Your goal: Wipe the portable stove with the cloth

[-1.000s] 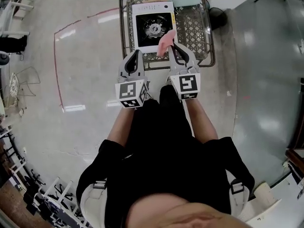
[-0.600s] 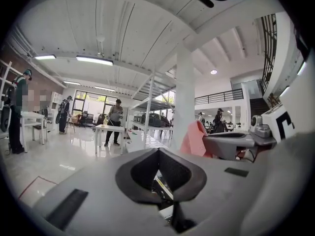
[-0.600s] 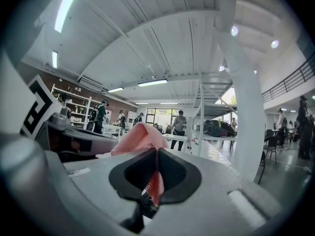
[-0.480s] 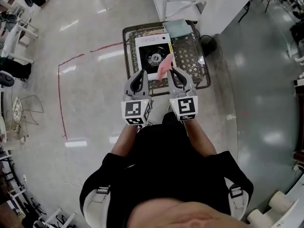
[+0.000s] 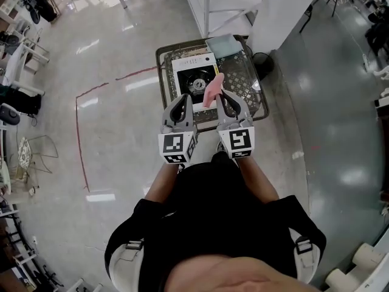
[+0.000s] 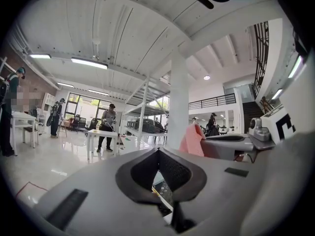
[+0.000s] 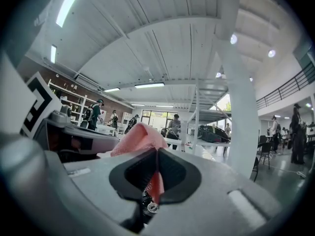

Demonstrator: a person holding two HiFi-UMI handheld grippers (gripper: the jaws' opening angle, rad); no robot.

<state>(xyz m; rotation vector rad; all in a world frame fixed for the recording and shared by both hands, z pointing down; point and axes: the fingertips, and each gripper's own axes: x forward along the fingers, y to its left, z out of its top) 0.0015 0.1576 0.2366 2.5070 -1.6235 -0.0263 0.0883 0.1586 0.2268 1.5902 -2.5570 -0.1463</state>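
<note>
The white portable stove (image 5: 193, 78) with its black round burner lies on a metal mesh table (image 5: 240, 105) below me. A pink cloth (image 5: 213, 89) sticks up from my right gripper (image 5: 223, 98), whose jaws are shut on it; in the right gripper view the cloth (image 7: 141, 137) stands pinched between the tips. My left gripper (image 5: 181, 103) is held level with it, just to its left, above the stove's near edge, jaws shut with nothing between them (image 6: 158, 151). Both grippers point up and away from the stove.
A pale green pad (image 5: 223, 44) lies at the table's far right corner. Red tape lines (image 5: 79, 132) mark the glossy floor to the left. A white pillar (image 6: 178, 102) and several people at tables stand in the hall beyond.
The view has pulled back from the table; stove and table look smaller. Both grippers keep their side-by-side pose, and the cloth stays in the right one.
</note>
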